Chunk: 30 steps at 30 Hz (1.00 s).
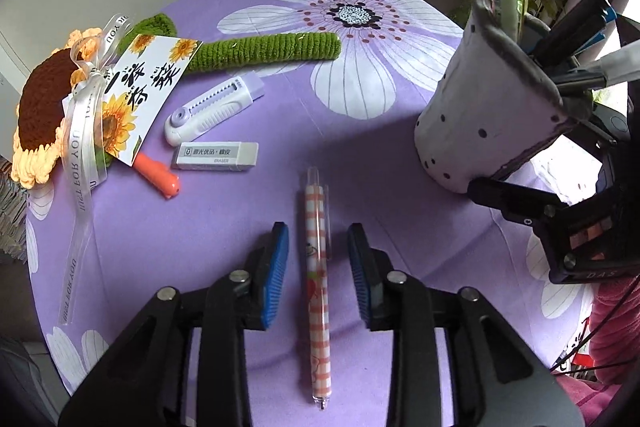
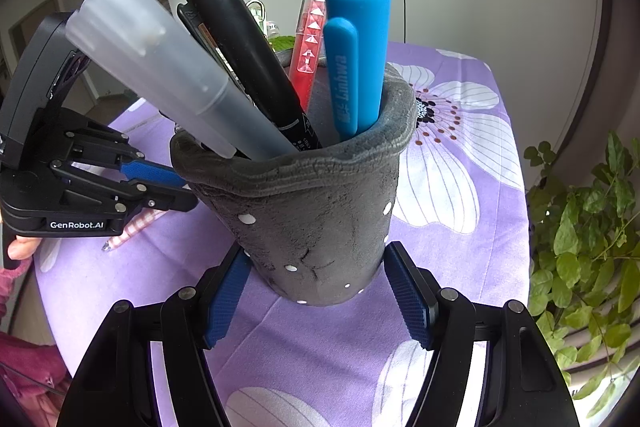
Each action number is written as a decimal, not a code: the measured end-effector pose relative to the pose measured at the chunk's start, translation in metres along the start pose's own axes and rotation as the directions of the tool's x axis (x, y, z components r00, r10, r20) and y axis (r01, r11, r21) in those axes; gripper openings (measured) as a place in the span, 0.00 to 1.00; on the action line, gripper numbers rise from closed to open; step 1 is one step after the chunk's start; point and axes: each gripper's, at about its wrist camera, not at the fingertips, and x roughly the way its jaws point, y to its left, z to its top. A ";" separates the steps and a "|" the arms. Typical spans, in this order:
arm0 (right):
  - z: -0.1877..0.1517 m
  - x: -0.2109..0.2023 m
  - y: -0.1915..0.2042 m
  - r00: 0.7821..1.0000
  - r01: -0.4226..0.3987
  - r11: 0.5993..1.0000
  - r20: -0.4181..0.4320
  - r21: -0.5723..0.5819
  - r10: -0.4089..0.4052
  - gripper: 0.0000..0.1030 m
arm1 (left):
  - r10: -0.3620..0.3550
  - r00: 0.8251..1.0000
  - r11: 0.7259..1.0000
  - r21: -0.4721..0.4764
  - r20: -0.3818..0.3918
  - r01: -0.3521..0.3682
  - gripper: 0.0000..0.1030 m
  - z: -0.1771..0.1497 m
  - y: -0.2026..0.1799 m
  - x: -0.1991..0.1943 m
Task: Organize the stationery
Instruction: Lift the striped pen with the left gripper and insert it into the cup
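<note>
A pink checked pen (image 1: 318,287) lies flat on the purple flowered tablecloth (image 1: 380,155). It points away from me, between the blue pads of my left gripper (image 1: 318,229). The jaws stand open, with a gap on each side of the pen. My right gripper (image 2: 316,255) is shut on the base of a grey dotted fabric pen holder (image 2: 320,211), which it keeps tilted. The holder (image 1: 480,99) carries a blue pen (image 2: 356,39), a black marker (image 2: 248,55), a frosted pen (image 2: 160,67) and a red one (image 2: 310,39). In the right wrist view my left gripper (image 2: 168,183) is low beside the holder.
To the left lie a white eraser (image 1: 216,155), a white and lilac correction tape (image 1: 212,107), an orange pen (image 1: 158,177) and a crocheted sunflower (image 1: 44,107) with card and ribbon. A leafy plant (image 2: 580,247) stands past the table's right edge. A pink sleeve (image 2: 24,355) is nearby.
</note>
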 end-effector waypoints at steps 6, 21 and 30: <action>0.000 0.000 0.000 1.000 0.000 1.000 0.000 0.001 0.000 0.68 | 0.033 0.999 0.999 0.012 0.011 -0.033 0.31 0.021 -0.005 0.014; -0.001 0.000 -0.002 1.000 -0.001 1.000 0.001 0.003 0.001 0.68 | -0.006 0.975 1.000 -0.007 0.220 0.007 0.10 0.011 -0.008 -0.077; -0.001 0.000 -0.003 1.000 0.000 1.000 0.001 0.002 0.000 0.68 | -0.066 0.910 0.996 -0.022 0.409 0.082 0.07 0.016 -0.013 -0.146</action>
